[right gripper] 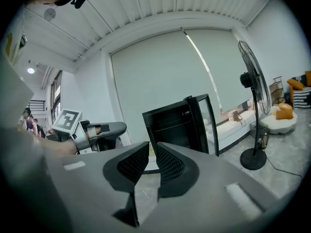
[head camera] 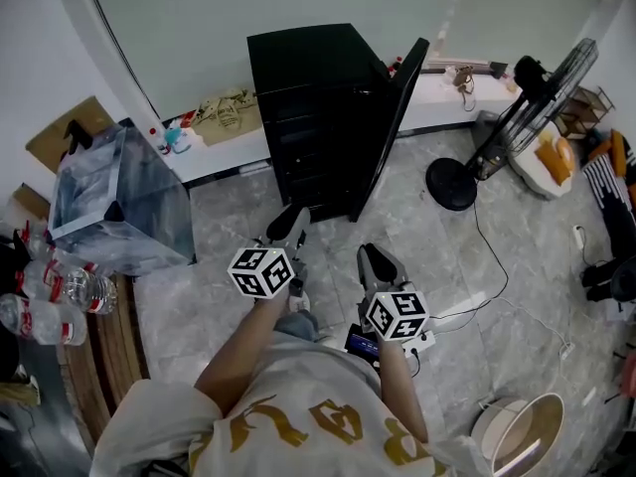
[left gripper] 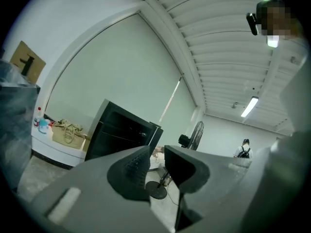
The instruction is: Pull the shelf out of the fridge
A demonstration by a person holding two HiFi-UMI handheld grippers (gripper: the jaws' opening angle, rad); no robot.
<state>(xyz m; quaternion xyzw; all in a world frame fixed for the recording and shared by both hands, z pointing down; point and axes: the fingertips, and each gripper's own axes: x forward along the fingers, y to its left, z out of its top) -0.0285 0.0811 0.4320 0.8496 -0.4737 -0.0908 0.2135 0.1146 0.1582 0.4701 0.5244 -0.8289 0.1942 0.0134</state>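
Grey marble-look floor tiles (head camera: 189, 296), pale blind across the whole back wall, low white ledge (head camera: 224, 157) running along under it. Black fridge (head camera: 318, 97) backed up against that ledge, glass door (head camera: 402, 97) swung wide open on the right-hand side. Shelf (right gripper: 175, 128) sitting inside the fridge, showing as a thin pale line across the dark interior in the right gripper view. Nothing touching it.

Left gripper (left gripper: 156, 152) held up over the floor in front of the fridge, well short of it. Jaws a little apart and holding nothing, just the fan base and floor showing through the gap. Right gripper (right gripper: 152, 147) just beside it and slightly further back from the fridge. Jaws parted by only a narrow slit, also gripping nothing.

Elsewhere: tall standing fan (head camera: 553, 78) to the right of the fridge, cable trailing over the tiles. Beige bag (head camera: 227, 112) up on the ledge to the left. Big see-through box (head camera: 119, 202) at far left with water bottles (head camera: 60, 291) lying near it. Someone with a backpack (left gripper: 244, 150) way off in the background of the left gripper view.
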